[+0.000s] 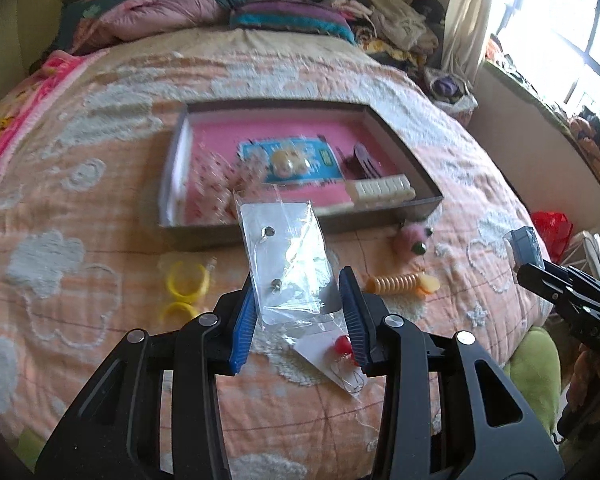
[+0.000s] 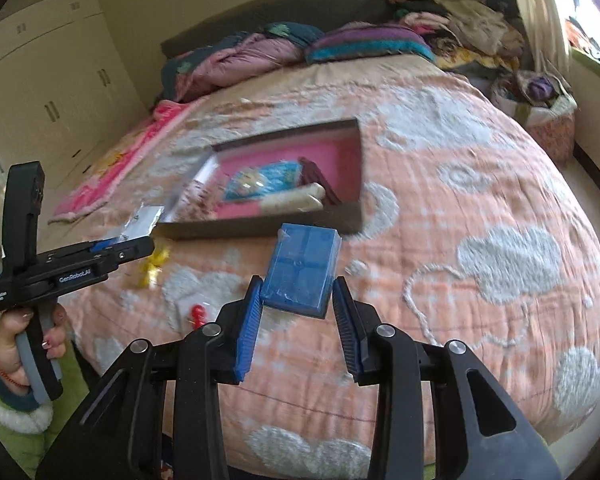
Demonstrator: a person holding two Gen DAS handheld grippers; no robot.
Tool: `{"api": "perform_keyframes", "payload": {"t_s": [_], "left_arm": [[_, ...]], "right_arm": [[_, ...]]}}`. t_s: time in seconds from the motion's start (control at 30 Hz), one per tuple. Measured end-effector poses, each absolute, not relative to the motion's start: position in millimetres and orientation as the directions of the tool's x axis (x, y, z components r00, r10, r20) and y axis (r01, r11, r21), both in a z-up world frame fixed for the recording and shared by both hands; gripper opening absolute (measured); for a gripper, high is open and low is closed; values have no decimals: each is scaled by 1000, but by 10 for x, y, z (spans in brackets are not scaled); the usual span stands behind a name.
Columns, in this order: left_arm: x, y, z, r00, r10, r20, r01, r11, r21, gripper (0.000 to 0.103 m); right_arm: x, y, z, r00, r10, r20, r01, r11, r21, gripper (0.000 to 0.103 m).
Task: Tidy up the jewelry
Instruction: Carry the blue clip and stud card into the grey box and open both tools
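My left gripper (image 1: 298, 292) is shut on a clear plastic packet with an earring card (image 1: 288, 256), held above the bed in front of the open box (image 1: 416, 178). My right gripper (image 2: 296, 300) is shut on a small blue box (image 2: 302, 270), held above the bed near the open box's front wall (image 2: 260, 226). The open box has a pink lining and holds a blue card with a yellow charm (image 1: 290, 160), a cream clip (image 1: 380, 190), a dark hair clip (image 1: 362, 160) and a dotted packet (image 1: 214, 184).
On the peach blanket (image 1: 100, 240) lie yellow rings (image 1: 188, 280), an orange coil hair tie (image 1: 396, 282), a pink fuzzy piece (image 1: 414, 238) and a red-bead earring card (image 1: 340, 354). Pillows and clothes are piled at the headboard. A window is at right.
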State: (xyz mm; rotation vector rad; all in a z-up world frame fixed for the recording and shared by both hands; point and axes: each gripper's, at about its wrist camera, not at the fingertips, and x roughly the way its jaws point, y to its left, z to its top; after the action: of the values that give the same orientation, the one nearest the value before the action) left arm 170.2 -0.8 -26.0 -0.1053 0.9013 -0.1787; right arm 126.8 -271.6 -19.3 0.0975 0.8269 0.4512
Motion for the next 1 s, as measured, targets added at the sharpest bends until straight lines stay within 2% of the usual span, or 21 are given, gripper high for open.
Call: {"api": "perform_keyframes", "payload": {"t_s": [0.53,1.0], "left_arm": [[1707,352,121,685,-155,-712,56,985,-160,31],[2027,438,443,735,-133,-665,52,989,-140,31]], "right_arm": [[1484,-1960,317,578,539,-613,-504,826,251,34],[1893,-1864,592,629,527,-571,-496,838,227,34]]}}
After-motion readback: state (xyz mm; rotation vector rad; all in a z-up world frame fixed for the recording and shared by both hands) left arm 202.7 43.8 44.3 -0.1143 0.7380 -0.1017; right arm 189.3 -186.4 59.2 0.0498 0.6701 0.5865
